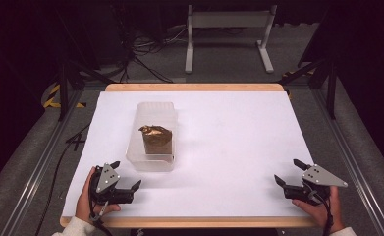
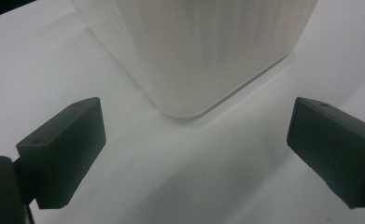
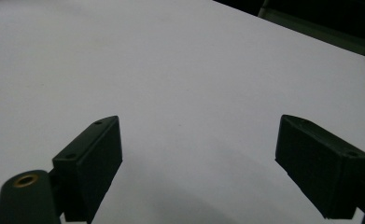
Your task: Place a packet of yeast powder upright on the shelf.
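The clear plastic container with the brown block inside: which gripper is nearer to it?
Left. The left gripper sits just in front of the container, jaws open toward its near corner. The right gripper is far off across the white table, also open.

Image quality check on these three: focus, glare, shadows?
High view: white table bright, surroundings dark, translucent container readable. Left gripper view: container close and soft, slightly washed out, shadow beneath it. Right gripper view: claw soft-edged, even light, faint shadow at bottom.

A clear ribbed plastic container stands upright left of centre on the white bench, holding a brown, gold-topped block.
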{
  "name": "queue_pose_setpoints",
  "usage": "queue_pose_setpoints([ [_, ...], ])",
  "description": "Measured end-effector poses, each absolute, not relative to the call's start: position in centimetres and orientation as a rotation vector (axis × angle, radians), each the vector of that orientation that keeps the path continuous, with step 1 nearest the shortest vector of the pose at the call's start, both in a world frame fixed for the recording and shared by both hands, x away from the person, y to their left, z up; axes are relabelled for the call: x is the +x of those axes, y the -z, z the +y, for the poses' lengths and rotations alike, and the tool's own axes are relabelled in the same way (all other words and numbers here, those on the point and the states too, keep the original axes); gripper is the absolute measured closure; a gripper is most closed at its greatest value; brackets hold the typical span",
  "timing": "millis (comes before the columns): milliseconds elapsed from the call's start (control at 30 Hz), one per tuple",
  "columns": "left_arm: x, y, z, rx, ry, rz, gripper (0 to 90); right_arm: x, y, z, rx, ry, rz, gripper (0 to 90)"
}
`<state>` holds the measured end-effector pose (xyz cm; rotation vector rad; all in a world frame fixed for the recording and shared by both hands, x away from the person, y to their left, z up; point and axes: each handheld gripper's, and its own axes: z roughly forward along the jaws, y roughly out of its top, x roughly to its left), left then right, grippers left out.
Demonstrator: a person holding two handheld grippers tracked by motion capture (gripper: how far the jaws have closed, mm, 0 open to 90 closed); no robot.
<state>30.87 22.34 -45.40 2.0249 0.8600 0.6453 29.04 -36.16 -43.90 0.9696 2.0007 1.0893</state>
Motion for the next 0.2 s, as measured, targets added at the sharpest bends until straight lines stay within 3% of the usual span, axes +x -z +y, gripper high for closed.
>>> queue_pose_setpoints([
  [200,30.96,45.37,22.29,2.025,-0.645,0.864,5.3,28.96,43.87,-36.22,0.966,-1.083,1.997,15.3],
])
